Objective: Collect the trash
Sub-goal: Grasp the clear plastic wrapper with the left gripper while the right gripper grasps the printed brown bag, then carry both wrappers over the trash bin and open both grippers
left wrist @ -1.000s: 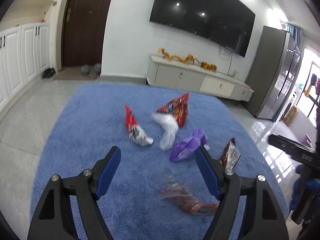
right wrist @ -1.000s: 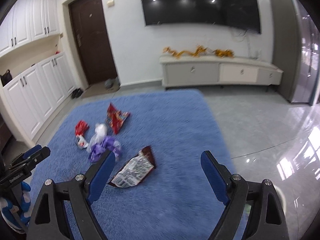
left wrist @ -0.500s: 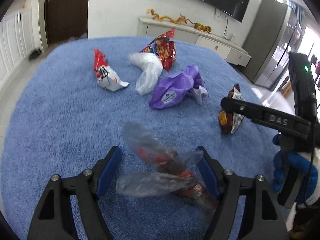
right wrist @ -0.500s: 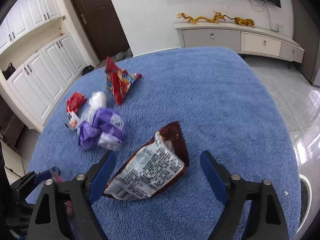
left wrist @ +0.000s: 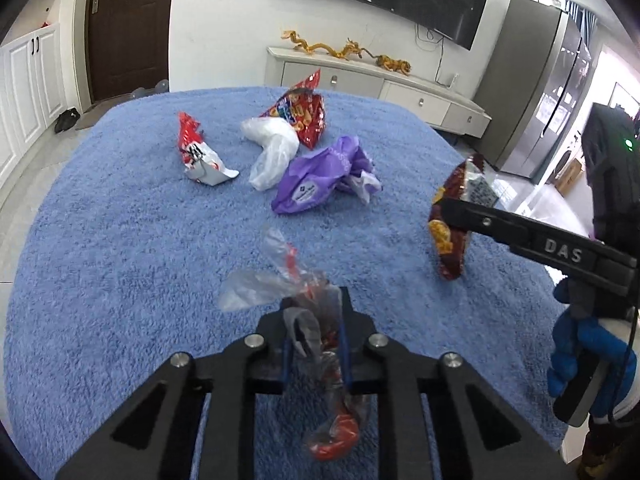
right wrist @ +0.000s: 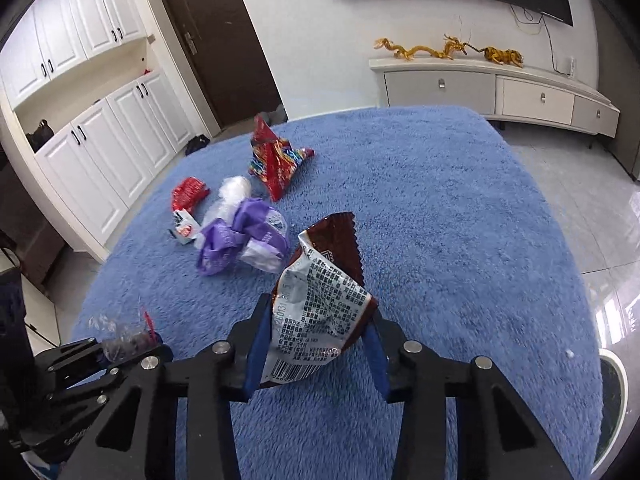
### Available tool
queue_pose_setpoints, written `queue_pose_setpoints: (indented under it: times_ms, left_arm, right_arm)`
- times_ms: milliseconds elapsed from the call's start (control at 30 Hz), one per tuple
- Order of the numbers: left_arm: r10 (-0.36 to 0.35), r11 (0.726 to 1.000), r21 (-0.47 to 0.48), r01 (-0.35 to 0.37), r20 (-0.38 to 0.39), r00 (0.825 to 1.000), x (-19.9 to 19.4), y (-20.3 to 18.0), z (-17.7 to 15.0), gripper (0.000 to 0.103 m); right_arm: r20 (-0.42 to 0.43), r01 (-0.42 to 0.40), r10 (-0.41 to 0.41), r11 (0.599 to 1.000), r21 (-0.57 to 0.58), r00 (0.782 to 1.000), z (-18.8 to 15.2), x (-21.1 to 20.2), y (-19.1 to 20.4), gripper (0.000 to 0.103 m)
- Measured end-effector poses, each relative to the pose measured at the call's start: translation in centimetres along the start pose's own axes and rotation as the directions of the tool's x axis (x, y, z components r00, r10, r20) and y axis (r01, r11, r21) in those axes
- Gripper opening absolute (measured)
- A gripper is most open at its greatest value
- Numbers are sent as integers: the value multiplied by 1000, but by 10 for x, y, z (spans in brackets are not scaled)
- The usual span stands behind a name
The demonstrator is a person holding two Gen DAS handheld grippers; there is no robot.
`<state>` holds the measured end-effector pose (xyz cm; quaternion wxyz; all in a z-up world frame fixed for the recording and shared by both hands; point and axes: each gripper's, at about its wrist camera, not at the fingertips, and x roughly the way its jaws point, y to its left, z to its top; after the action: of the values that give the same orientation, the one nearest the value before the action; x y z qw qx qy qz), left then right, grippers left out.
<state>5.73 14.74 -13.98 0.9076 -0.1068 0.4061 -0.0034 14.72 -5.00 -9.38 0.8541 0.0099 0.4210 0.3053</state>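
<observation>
Your left gripper [left wrist: 314, 344] has its blue-padded fingers [left wrist: 345, 340] pressed together on a clear crinkled wrapper [left wrist: 288, 280] with red print; thin, glassy film sticks out in front of the fingers and hangs below them, over the rug. Your right gripper [right wrist: 316, 344] has its fingers [right wrist: 256, 344] closing around a dark brown snack bag [right wrist: 320, 296]. The bag stands upright between the pads, a stiff foil shape with a zigzag top edge and a silvery back panel of small print and a barcode. The left pad touches its side; whether the right pad presses yet, you cannot tell.

Everything lies on a thick, fluffy blue rug [right wrist: 440, 220] on a glossy pale tiled floor [right wrist: 580, 184]. To the right of the snack bag the rug is bare all the way to its edge.

Farther out, left of centre, four more pieces cluster close together: a crumpled purple plastic bag [right wrist: 240, 240], soft and folded; just behind it a scrunched white plastic bag [right wrist: 234, 194]; a red and white wrapper [right wrist: 186, 208] lying flat at the left; and a red foil snack packet [right wrist: 276, 164] standing in a pointed tent shape.

Beyond the rug stand a low white cabinet [right wrist: 500, 92] carrying golden dragon figures [right wrist: 448, 50], and a dark wooden door [right wrist: 216, 40].
</observation>
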Motion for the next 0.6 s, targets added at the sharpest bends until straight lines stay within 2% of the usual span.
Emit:
queue_pose_setpoints:
  times_ms: [333, 600]
  left_arm:
    - [15, 1000, 10, -16, 92, 996, -46, -13, 2, 15]
    - [34, 999, 13, -36, 148, 988, -75, -29, 11, 14]
  right_arm:
    - [130, -6, 8, 1000, -12, 991, -4, -70, 8, 40]
    - [243, 58, -55, 998, -4, 968, -21, -133, -5, 40]
